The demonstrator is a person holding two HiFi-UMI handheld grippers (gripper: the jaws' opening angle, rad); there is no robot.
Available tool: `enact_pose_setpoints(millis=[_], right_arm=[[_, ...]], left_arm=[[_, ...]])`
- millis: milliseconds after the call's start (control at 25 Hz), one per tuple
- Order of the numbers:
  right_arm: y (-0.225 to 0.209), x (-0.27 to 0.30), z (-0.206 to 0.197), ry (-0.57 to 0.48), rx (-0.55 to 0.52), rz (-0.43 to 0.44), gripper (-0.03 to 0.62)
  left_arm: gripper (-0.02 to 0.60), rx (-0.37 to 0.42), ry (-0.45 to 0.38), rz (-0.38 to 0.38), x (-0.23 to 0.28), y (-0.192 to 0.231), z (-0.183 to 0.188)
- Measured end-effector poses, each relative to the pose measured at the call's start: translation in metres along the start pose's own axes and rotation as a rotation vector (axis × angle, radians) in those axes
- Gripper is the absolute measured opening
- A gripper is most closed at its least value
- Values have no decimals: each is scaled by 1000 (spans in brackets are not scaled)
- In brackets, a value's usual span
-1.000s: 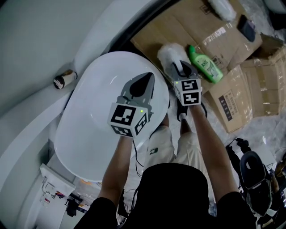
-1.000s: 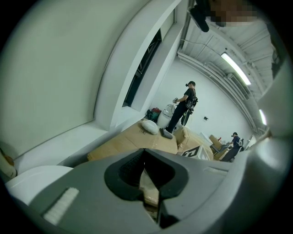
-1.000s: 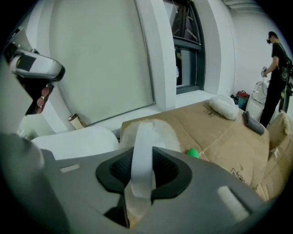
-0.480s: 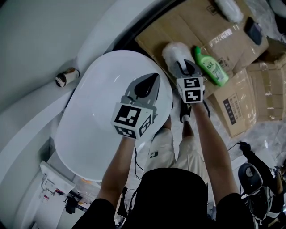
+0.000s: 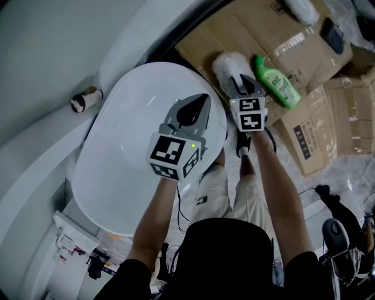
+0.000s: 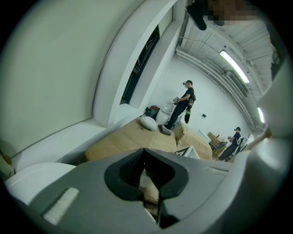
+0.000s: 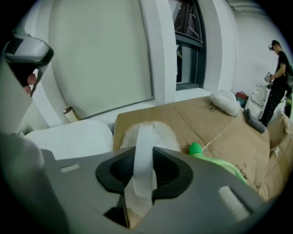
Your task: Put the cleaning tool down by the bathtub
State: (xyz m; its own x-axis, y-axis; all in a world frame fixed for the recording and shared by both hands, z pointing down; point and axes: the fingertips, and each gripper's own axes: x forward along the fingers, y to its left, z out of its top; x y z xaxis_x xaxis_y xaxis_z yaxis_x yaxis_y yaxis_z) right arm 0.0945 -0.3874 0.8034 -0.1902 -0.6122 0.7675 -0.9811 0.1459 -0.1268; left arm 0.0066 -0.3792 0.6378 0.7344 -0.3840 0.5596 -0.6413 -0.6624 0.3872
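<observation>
The cleaning tool [image 5: 227,63] is a fluffy white pad with a white strap [image 7: 143,151]. It hangs just over the brown cardboard [image 5: 263,32] beside the white bathtub [image 5: 126,152]. My right gripper [image 5: 242,82] is shut on the strap, with the pad [image 7: 160,132] ahead of the jaws. My left gripper [image 5: 195,108] hovers over the tub's right end, shut and empty. In the left gripper view the left gripper [image 6: 145,176] points over the cardboard [image 6: 123,139], its jaws meeting at the tip.
A green bottle [image 5: 276,82] lies on the cardboard just right of the pad. A second white pad [image 5: 302,9] and a dark item [image 5: 335,38] lie farther back. A small roll [image 5: 85,99] sits on the ledge left of the tub. People [image 6: 183,103] stand far off.
Only the head view has shifted a little. Both grippers keep their places over the tub and the cardboard, and the right one still grips the strap.
</observation>
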Motion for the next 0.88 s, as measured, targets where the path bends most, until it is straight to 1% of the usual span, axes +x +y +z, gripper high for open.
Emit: enact_pose_setpoints(millis=[200,360,600,880], right_arm=[[-1,1,4,-2,6,-13,97],[0,0,3,8,-13,-8,97],[-2,-3,2,23,-33,-21,98],[-7,-13,9,19,-36,-55,104]], left_arm=[[0,-1,1,-1,-1,4,-1],[0,-4,-2,-1,-1,4,0],[0,-2,-5,-4,-2,3,2],[0,2,-11,-8,-5,0,5]])
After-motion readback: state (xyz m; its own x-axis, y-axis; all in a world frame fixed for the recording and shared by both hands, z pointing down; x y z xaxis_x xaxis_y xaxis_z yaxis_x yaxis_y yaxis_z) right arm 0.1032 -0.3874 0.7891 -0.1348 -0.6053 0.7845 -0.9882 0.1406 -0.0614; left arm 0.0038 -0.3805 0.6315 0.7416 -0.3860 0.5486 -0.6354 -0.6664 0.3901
